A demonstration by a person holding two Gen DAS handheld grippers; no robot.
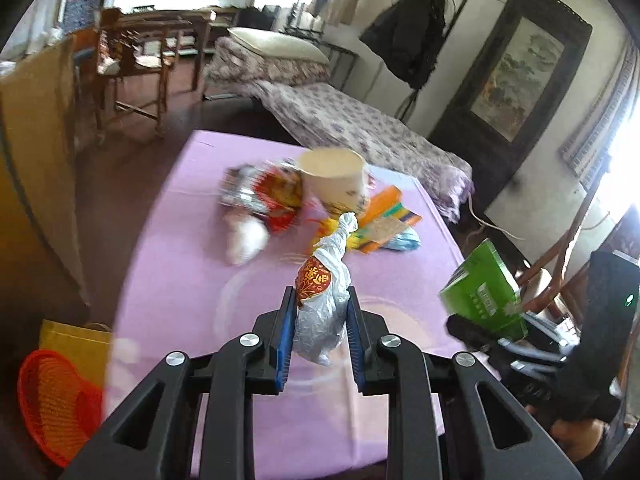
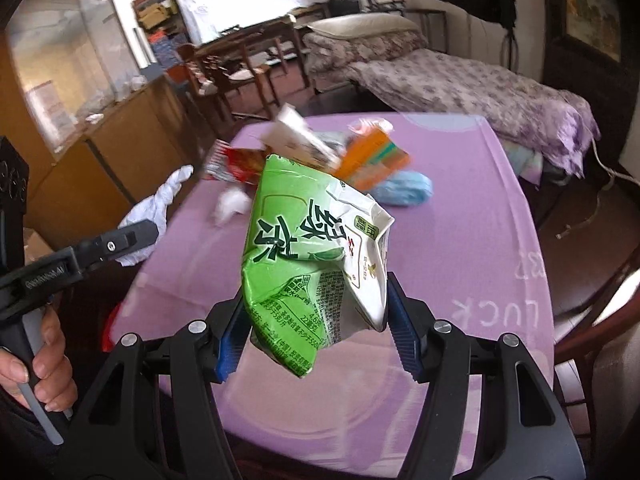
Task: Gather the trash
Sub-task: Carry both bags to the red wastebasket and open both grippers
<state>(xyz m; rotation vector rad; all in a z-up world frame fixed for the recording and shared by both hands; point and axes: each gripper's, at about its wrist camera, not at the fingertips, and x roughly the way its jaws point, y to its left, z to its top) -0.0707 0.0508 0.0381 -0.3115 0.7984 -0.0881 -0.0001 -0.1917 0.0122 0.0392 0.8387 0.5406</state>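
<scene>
My left gripper (image 1: 322, 300) is shut on a crumpled white plastic wrapper (image 1: 326, 296) with a red and gold label, held above the purple table (image 1: 168, 264). It also shows in the right wrist view (image 2: 154, 216) at the left. My right gripper (image 2: 316, 296) is shut on a crushed green tea carton (image 2: 312, 264), seen too in the left wrist view (image 1: 484, 292) at the right. More trash lies mid-table: a cream paper cup (image 1: 334, 180), a red snack bag (image 1: 268, 196), a white tissue ball (image 1: 246, 240), an orange box (image 1: 388, 208) and a blue mask (image 2: 406, 188).
An orange mesh basket (image 1: 56, 400) and a yellow bag (image 1: 76, 344) stand on the floor left of the table. A bed with a floral cover (image 1: 360, 128) lies beyond it. Wooden chairs (image 1: 132, 64) stand at the back left; another chair (image 2: 600, 320) is at the table's right.
</scene>
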